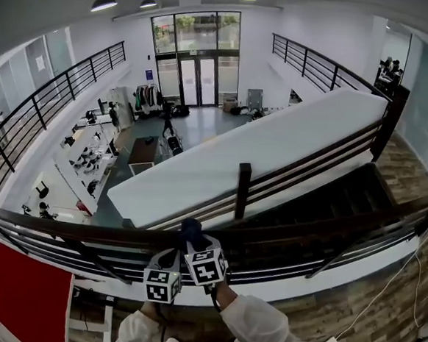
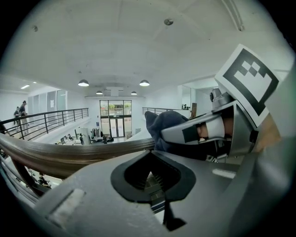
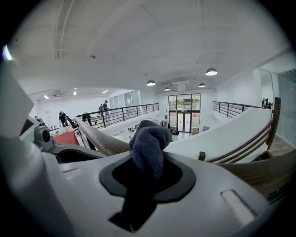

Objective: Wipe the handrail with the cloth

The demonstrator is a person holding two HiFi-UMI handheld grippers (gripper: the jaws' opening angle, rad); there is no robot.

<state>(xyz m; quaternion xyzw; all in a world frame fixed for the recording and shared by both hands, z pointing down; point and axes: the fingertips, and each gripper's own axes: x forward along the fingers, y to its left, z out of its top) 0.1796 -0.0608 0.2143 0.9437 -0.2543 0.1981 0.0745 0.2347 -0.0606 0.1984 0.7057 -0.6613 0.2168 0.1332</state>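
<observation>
A dark wooden handrail (image 1: 62,228) curves across the bottom of the head view above black metal bars. My right gripper (image 1: 201,255) is shut on a dark blue cloth (image 1: 191,230), which rests on top of the rail. In the right gripper view the bunched cloth (image 3: 149,141) sticks up out of the gripper (image 3: 147,178), with the handrail (image 3: 99,139) running away to the left behind it. Just left of it, my left gripper (image 1: 163,273) sits by the rail, shut and holding nothing. The left gripper view shows that gripper (image 2: 155,180), the handrail (image 2: 69,155), and the cloth (image 2: 164,125) in the right gripper.
Beyond the rail is a drop to a lower hall (image 1: 101,158) with desks, people and glass doors (image 1: 199,80). A white sloped stair wall (image 1: 275,145) with a wooden post (image 1: 242,187) descends ahead. A red panel (image 1: 20,291) stands at lower left. Wood flooring (image 1: 379,320) lies on the right.
</observation>
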